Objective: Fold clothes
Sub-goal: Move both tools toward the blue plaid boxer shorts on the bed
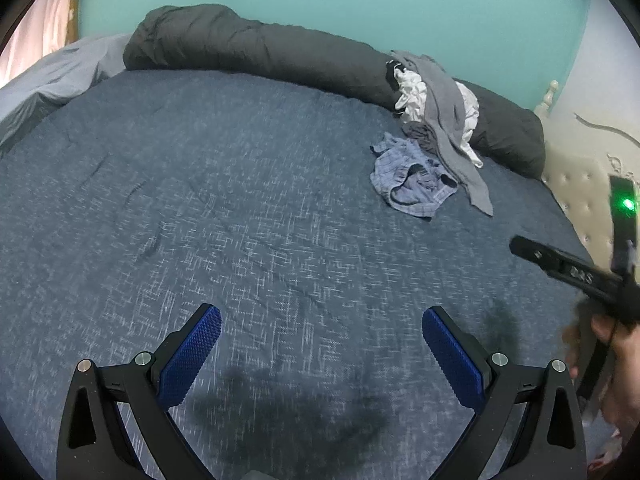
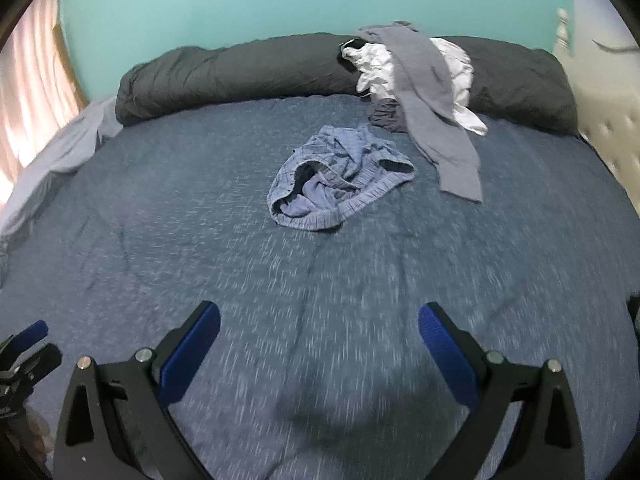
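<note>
Over the blue bedspread point(image 2: 160, 208) both tools hover empty: the left gripper point(image 1: 322, 334) and the right gripper point(image 2: 319, 330) each have their jaws spread wide, grasping nothing. Folding looks unstarted. At twelve o'clock from the right gripper lie crumpled blue checked shorts point(image 2: 340, 180), inside-out and bunched; at one o'clock a heap of grey and white clothes point(image 2: 420, 88) leans on the dark rolled duvet point(image 2: 240, 72).
</note>
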Tool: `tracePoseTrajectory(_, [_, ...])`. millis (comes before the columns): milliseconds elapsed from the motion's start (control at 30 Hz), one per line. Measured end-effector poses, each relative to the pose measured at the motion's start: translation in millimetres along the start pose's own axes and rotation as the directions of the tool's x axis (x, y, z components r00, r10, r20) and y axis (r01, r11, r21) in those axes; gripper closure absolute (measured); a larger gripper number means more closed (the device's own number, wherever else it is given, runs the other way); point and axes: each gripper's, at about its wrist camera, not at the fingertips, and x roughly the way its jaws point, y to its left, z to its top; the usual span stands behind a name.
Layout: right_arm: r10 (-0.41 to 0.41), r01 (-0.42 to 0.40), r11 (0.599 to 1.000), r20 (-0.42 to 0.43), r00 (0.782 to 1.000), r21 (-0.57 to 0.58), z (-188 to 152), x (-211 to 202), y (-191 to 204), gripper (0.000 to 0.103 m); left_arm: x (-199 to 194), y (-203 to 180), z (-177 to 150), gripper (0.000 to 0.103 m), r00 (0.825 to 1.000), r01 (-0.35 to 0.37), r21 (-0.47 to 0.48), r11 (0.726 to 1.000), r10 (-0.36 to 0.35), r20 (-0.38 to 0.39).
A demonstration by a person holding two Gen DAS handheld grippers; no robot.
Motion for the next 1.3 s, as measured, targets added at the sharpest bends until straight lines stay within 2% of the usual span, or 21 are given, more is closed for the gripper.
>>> tracePoseTrajectory(267, [-0.011, 0.011, 1.0, -0.059, 0.998, -0.004, 27, 74, -1, 0.003, 34, 20, -3, 0.0, 0.999, 0.027, -0.038, 0.999, -0.028, -0.024])
tracePoseTrajectory(533, [-0.047, 0.046, 0.999, -0.088, 0.995, -0.013, 45, 132, -11, 0.003, 45, 30, -11, 0.0, 0.998, 0.05, -0.042, 0.998, -0.051, -0.021])
tracePoseTrajectory(700, [-0.04, 0.038, 0.999, -0.09, 0.995, -0.017, 54, 153, -10, 0.003, 48, 29, -12, 0.0, 0.998, 0.058, -0.016, 0.998, -0.058, -0.019])
tracePoseTrajectory(967, [-0.038, 0.038, 0.999, -0.098, 0.994, -0.001, 62, 181, -8, 0.004, 58, 44, -15, 0.0, 0.997, 0.062, -0.052, 0.997, -0.064, -0.037])
tracePoseTrajectory(1033, [-0.045, 0.045, 0.999, -0.105, 0.993, -0.006, 63, 186, -8, 0.014, 58, 46, -15, 0.0, 0.996, 0.076, -0.054, 0.996, -0.078, -0.039])
tracePoseTrajectory(1100, [-0.062, 0.059, 0.998, -0.12, 0.991, -0.027, 63, 192, -6, 0.038, 59, 46, -15, 0.0, 0.994, 0.094, -0.052, 0.994, -0.096, -0.043])
tracePoseTrajectory(1133, [-0.065, 0.06, 0.998, -0.13, 0.989, -0.036, 62, 195, -6, 0.044, 60, 46, -15, 0.0, 0.994, 0.098, -0.053, 0.994, -0.101, -0.044])
tracePoseTrajectory(1200, [-0.064, 0.058, 0.997, -0.144, 0.988, -0.044, 62, 197, -6, 0.075, 60, 45, -14, 0.0, 0.993, 0.104, -0.052, 0.993, -0.107, -0.046])
tracePoseTrajectory(1233, [-0.057, 0.052, 0.998, -0.141, 0.988, -0.041, 61, 195, -7, 0.079, 60, 44, -14, 0.0, 0.993, 0.107, -0.05, 0.993, -0.109, -0.046])
tracePoseTrajectory(1300, [-0.039, 0.035, 0.999, -0.132, 0.991, -0.038, 62, 188, -8, 0.092, 59, 42, -14, 0.0, 0.992, 0.113, -0.046, 0.993, -0.115, -0.045])
